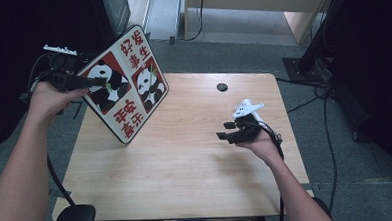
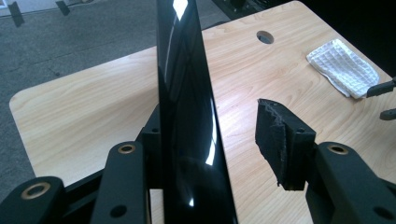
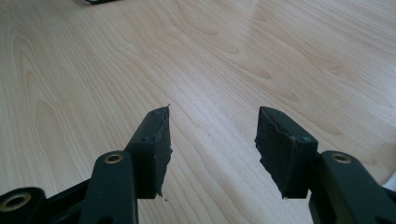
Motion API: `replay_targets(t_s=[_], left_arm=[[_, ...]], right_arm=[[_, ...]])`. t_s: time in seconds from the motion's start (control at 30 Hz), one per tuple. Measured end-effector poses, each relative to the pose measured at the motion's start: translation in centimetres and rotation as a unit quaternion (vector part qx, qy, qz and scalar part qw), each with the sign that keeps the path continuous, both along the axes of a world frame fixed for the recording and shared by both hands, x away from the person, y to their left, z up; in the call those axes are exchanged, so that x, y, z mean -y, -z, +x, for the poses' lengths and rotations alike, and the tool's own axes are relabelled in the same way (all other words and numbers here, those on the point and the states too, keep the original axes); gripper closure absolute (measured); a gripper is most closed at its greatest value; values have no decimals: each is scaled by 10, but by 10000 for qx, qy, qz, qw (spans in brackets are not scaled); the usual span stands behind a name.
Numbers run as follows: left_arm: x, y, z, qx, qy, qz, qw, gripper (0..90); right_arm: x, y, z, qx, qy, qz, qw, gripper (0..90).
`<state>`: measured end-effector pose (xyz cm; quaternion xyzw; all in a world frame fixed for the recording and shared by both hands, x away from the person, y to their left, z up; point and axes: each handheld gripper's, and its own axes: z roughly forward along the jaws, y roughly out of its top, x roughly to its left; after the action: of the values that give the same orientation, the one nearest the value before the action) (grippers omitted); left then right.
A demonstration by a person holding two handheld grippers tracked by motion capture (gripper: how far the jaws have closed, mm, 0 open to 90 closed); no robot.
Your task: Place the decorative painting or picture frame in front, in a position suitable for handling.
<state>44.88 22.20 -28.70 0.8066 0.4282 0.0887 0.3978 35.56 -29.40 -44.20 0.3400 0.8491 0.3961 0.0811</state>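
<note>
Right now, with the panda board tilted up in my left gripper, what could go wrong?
1. The panda board sits loosely in the left gripper: one of its fingers stands clear of the glossy black face, so the board could tip or slip out.
2. It seems to balance on its lower corner near the table edge; that corner might skid off.
3. The right gripper is open and probably too far off to catch it.

One camera sits high up and looks forward and down at the whole counter (image 1: 186,161). The left gripper camera looks along its jaws, very close to a black board (image 2: 187,116), with the counter farther off. The right gripper camera looks down low, close to the same wooden top.
</note>
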Motion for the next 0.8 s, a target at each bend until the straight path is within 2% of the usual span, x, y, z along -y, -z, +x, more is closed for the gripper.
replay_targets(t_s=[0.2, 0.3, 0.4, 0.5, 0.67, 0.8], left_arm=[[6, -6, 17, -150, 96, 120, 9998, 510], [9, -9, 24, -254, 133, 96, 9995, 526], [10, -11, 30, -365, 147, 255, 9989, 534], [9, -13, 35, -492, 128, 247, 9984, 583], [8, -19, 40, -506, 160, 264, 9982, 581], [8, -26, 44, -396, 125, 303, 9987, 566]], right_arm=[[1, 0, 1, -12, 8, -3, 10000, 449], [1, 1, 1, -25, 7, -20, 10000, 449], [2, 1, 1, -27, 1, -20, 10000, 449], [2, 1, 1, -28, -3, -17, 10000, 449], [2, 1, 1, -51, 5, -19, 10000, 448], [2, 2, 2, -66, 5, -34, 10000, 448]])
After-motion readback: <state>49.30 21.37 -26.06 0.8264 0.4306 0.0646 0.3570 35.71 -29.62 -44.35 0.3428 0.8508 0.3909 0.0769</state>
